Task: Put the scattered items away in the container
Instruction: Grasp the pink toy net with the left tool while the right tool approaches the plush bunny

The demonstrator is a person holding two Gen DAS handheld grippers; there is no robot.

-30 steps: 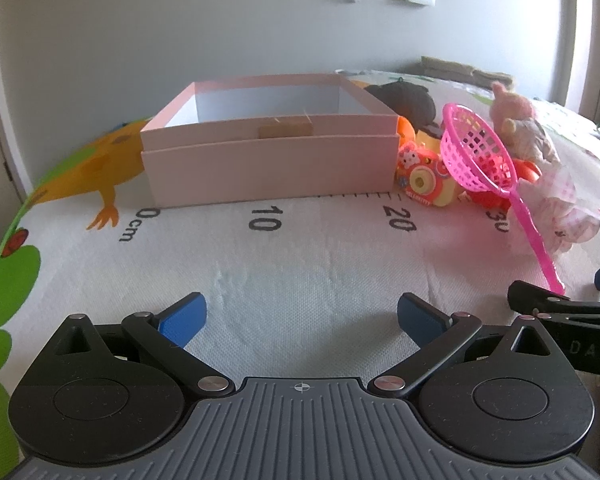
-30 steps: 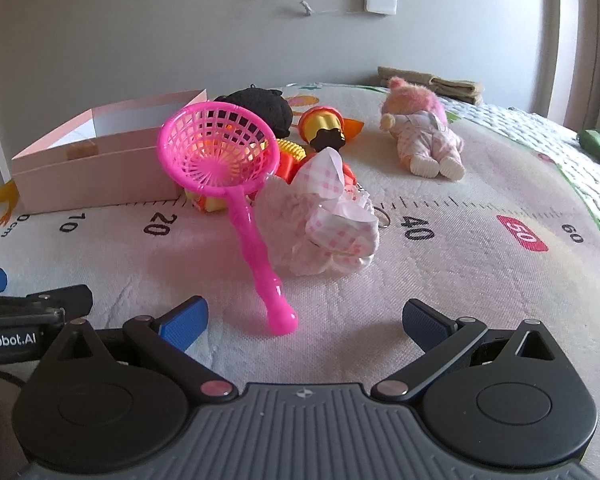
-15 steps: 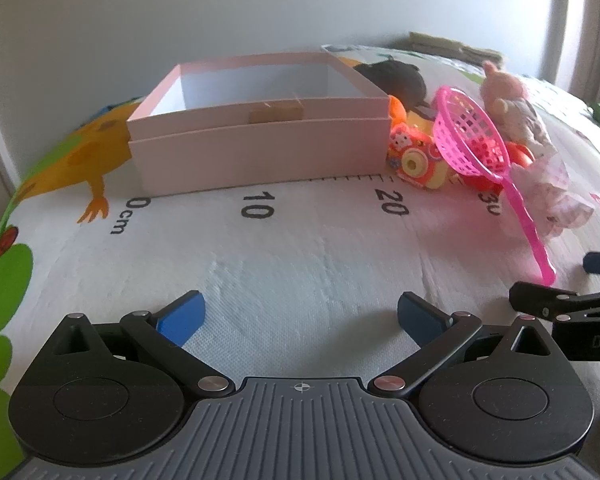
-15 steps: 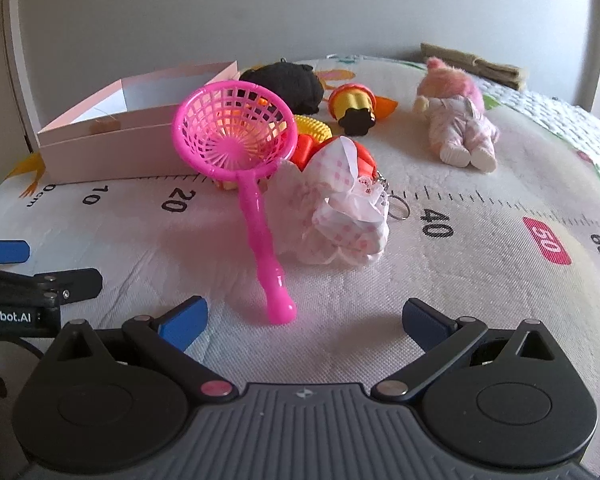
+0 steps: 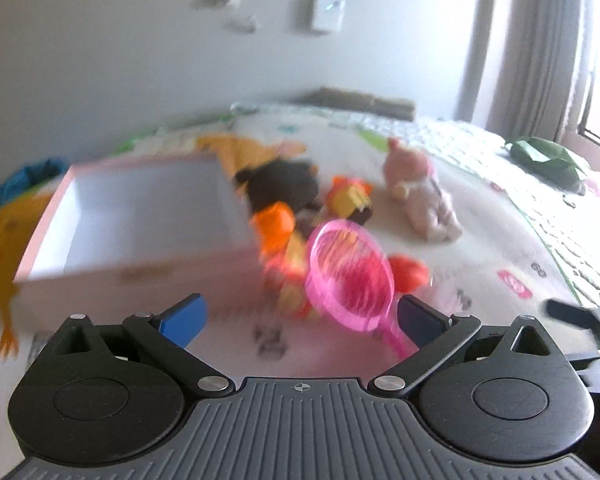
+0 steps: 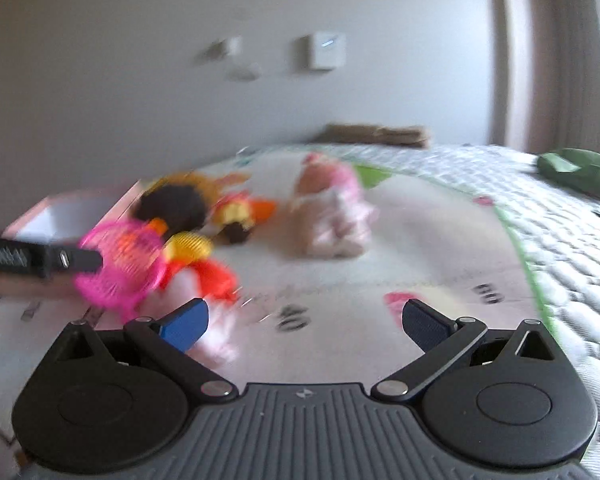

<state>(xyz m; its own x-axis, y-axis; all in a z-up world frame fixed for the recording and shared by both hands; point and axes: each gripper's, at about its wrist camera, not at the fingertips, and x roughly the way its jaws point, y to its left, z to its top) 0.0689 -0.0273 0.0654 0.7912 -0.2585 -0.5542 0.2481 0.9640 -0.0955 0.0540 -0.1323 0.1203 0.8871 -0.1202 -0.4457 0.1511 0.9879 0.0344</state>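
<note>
Advanced both grippers toward toy pile beside pink box (image 5: pixel 140 232); left gripper (image 5: pixel 300 316) and right gripper (image 6: pixel 304 318) spread, empty. Approach step; next: clamp pink net (image 5: pixel 350 276).

Left gripper (image 5: pixel 299 319) wide open, blue-padded fingers (image 5: pixel 182 320) spread far apart with nothing between them, aimed forward and level, black linkage arms splayed out from the ribbed grey body. Right gripper (image 6: pixel 305 323) likewise wide open, blue pads (image 6: pixel 186 323) at full spread and empty, pointing forward. Held side by side: tip of the right gripper's finger poking in at the right edge of the left wrist view, a black finger of the left gripper reaching in from the left edge of the right wrist view. Both views motion-blurred
</note>
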